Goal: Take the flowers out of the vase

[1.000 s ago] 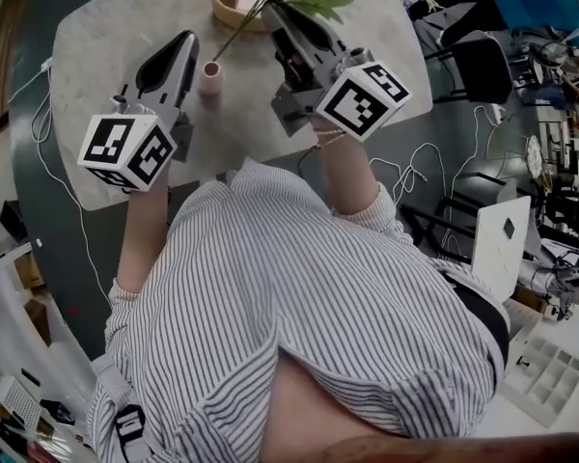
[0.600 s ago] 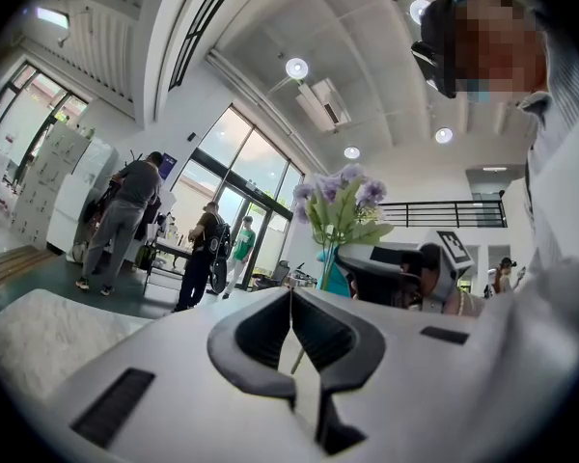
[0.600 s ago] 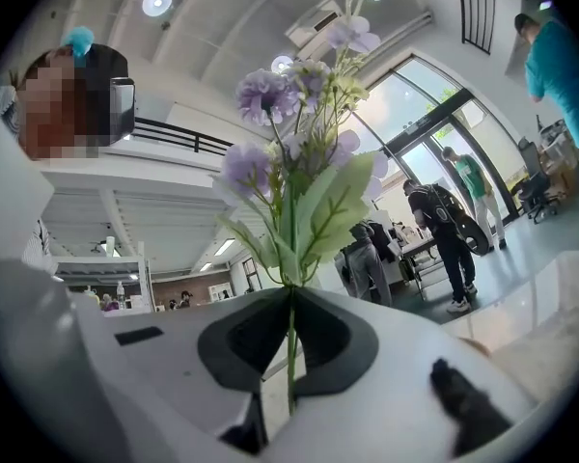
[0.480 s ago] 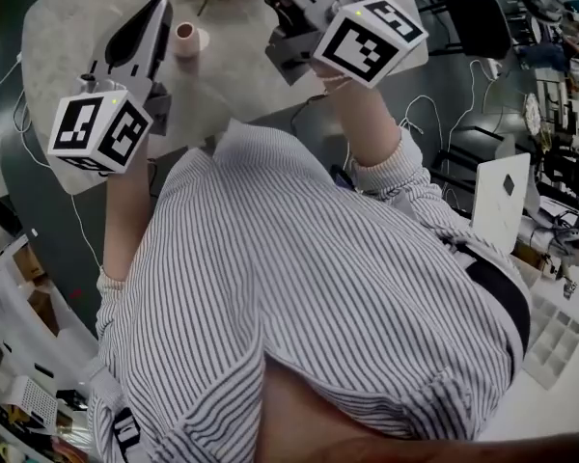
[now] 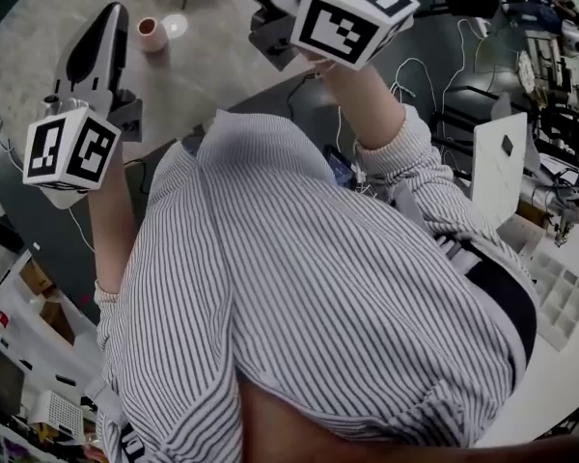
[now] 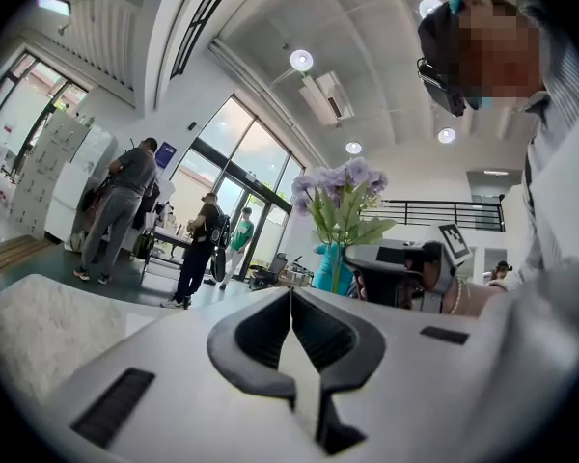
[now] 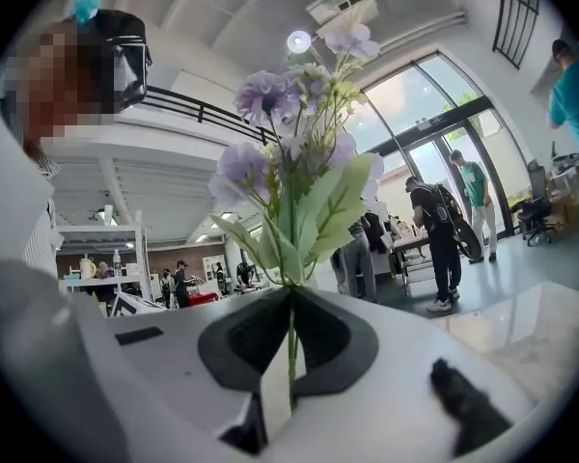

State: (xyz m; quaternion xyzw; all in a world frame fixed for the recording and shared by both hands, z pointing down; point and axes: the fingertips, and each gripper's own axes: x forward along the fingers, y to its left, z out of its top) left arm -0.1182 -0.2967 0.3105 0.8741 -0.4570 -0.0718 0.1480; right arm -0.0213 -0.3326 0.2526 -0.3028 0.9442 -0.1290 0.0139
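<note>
My right gripper (image 7: 291,302) is shut on the thin green stem of a bunch of purple flowers (image 7: 291,167) with green leaves, holding it upright in the air. In the head view only this gripper's marker cube (image 5: 353,13) and rear body show; its jaws and the flowers are cut off at the top edge. A small pink vase (image 5: 151,34) stands upright on the grey marble table (image 5: 207,70), its mouth empty. My left gripper (image 5: 114,13) lies just left of the vase, shut (image 6: 291,295) with nothing between its jaws. The left gripper view shows the flowers (image 6: 340,201) off to its right.
The table's curved near edge (image 5: 164,138) runs close to the person's striped shirt. Cables (image 5: 434,75) trail on the floor to the right, beside chairs and a white bench with a compartment tray (image 5: 563,299). Several people stand far off near the glass doors (image 6: 125,210).
The flower stem, whose end was by the vase mouth, has gone up and away with my right gripper and left the head view. The vase and table have slid toward the top left.
</note>
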